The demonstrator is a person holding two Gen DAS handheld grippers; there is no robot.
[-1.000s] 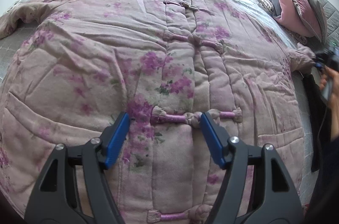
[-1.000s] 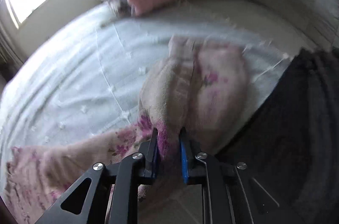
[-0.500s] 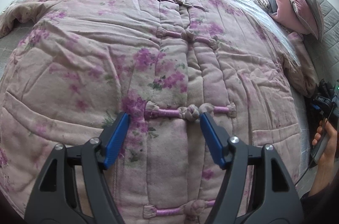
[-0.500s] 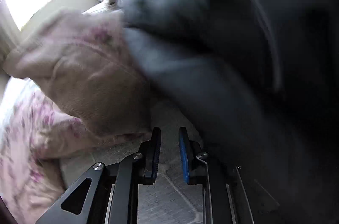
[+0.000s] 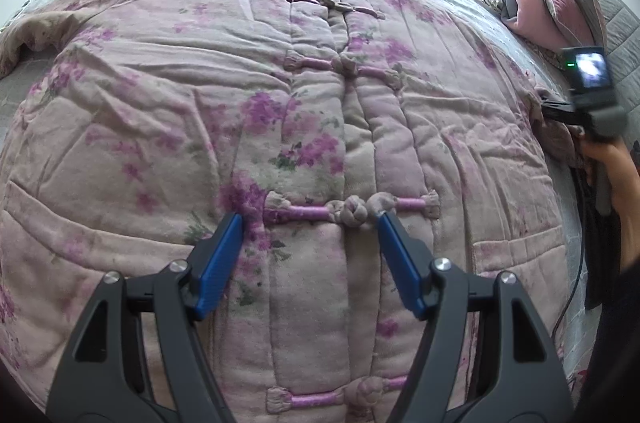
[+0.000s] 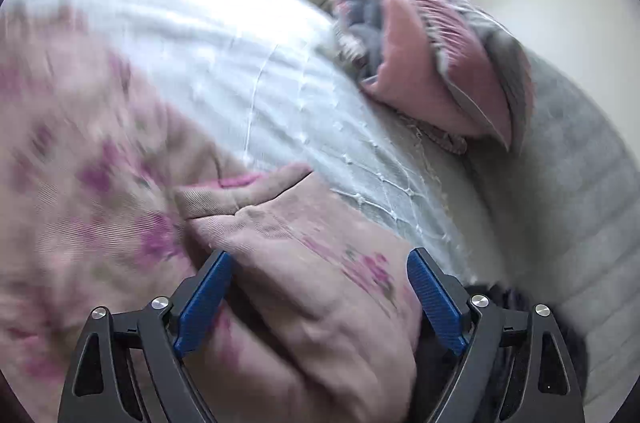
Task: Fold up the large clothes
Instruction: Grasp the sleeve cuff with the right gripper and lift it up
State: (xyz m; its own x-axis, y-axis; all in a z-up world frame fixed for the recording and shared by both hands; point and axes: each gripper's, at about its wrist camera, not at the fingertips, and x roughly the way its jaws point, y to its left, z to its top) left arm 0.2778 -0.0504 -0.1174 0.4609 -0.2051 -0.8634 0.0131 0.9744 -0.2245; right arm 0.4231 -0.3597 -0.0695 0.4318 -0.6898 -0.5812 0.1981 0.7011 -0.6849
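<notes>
Right claw (image 6: pixel 320 299) opening astride blurred sleeve (image 6: pixel 304 263); left claw (image 5: pixel 310 255) wide above jacket (image 5: pixel 200 103).

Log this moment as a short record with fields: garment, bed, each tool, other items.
garment: pink flowered padded jacket, spread front up, knot buttons closed
bed: pale bedspread under it
left tool: open, above the jacket's front, holding nothing
right tool: jaws opening, sleeve between them, not pinched
other items: folded pink and grey quilt by the headboard

Left gripper (image 5: pixel 310 223) jaws apart over floral jacket (image 5: pixel 160 143) — knot button (image 5: pixel 354 213) between.
</notes>
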